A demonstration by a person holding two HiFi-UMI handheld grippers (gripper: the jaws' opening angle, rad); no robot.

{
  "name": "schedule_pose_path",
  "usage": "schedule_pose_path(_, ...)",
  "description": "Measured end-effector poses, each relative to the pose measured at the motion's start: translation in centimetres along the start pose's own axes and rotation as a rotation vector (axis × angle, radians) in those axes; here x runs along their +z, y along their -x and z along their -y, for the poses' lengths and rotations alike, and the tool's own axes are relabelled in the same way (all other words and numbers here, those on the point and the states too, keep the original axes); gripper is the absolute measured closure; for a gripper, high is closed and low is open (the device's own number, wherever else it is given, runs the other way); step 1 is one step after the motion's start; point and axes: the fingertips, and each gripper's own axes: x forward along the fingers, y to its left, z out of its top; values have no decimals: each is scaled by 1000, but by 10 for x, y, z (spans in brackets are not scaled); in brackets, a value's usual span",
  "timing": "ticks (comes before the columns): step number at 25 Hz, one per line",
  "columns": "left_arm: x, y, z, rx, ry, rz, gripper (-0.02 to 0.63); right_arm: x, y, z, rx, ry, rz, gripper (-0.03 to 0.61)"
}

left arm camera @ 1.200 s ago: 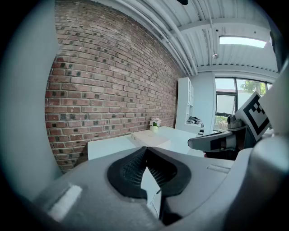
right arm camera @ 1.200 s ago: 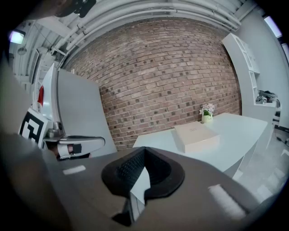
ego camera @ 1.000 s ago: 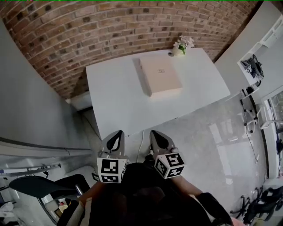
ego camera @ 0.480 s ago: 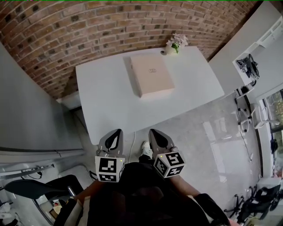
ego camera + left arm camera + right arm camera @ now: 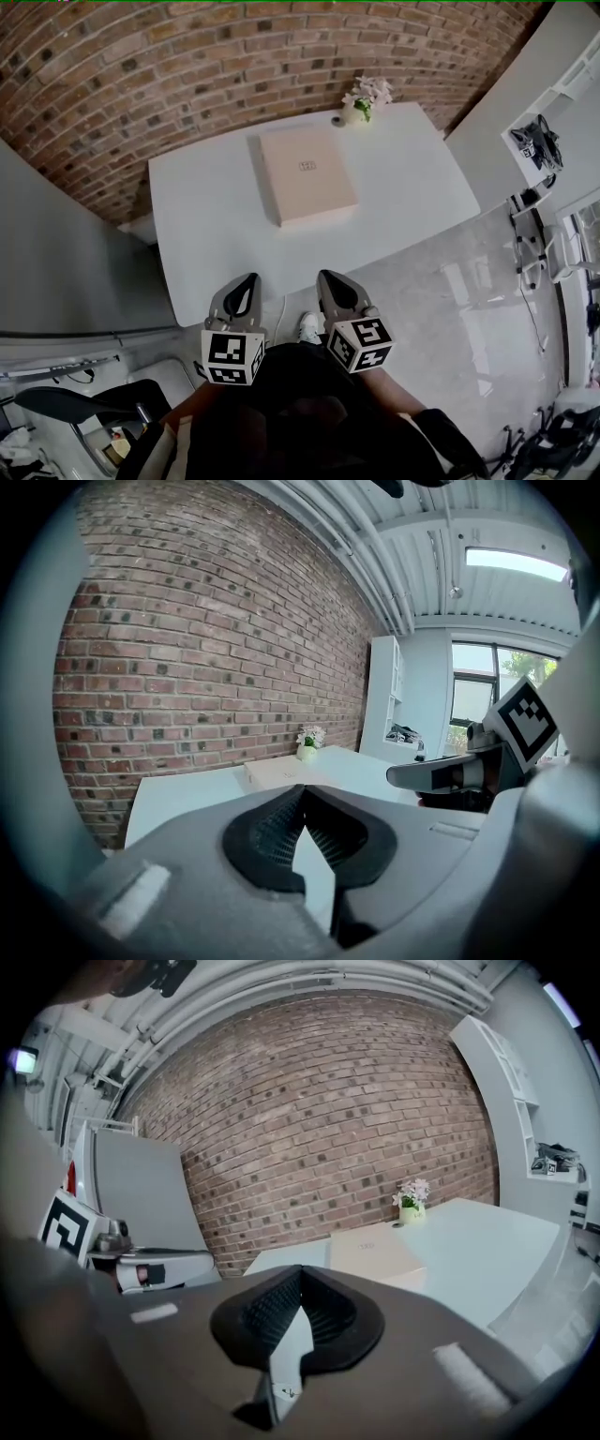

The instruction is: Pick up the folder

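The folder (image 5: 305,175) is a thick beige box-like binder lying flat near the middle of the white table (image 5: 206,234); it also shows as the folder (image 5: 277,772) and the folder (image 5: 373,1247) in the gripper views. My left gripper (image 5: 243,282) and right gripper (image 5: 327,278) hang side by side short of the table's near edge, over the floor, both shut with nothing in them. The tips of the left gripper (image 5: 302,789) and of the right gripper (image 5: 300,1270) meet, aimed toward the table.
A small vase of flowers (image 5: 361,97) stands at the table's far edge beside the folder. A brick wall (image 5: 187,66) backs the table. White shelving (image 5: 539,141) stands right. The person's shoe (image 5: 308,327) shows on the grey floor between the grippers.
The table and folder have come nearer and shifted left in the head view as the person walks toward them. Both grippers keep the same pose and stay shut.
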Motion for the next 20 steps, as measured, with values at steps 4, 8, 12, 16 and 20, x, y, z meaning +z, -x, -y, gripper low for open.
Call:
schedule_pose_path(4,6,-27,21,24,8,-13,615,5,-1,35,24,-13,-13,577)
schedule_pose_path(8,9,-49,43,47,11,-25,615,8,1,66,49,-23,-28,577)
schedule_pose_path(12,10,-62,58,56,8,-45,615,11,0,89,60,-33,-42,577)
schedule_pose_path(16,10,-69,60,65,8,-59,615,11,-4,103,56,-51,-46,577)
schedule_pose_path(20,7,-82,55,53,20,-66,615,9,-13,108,45,-55,-61,577)
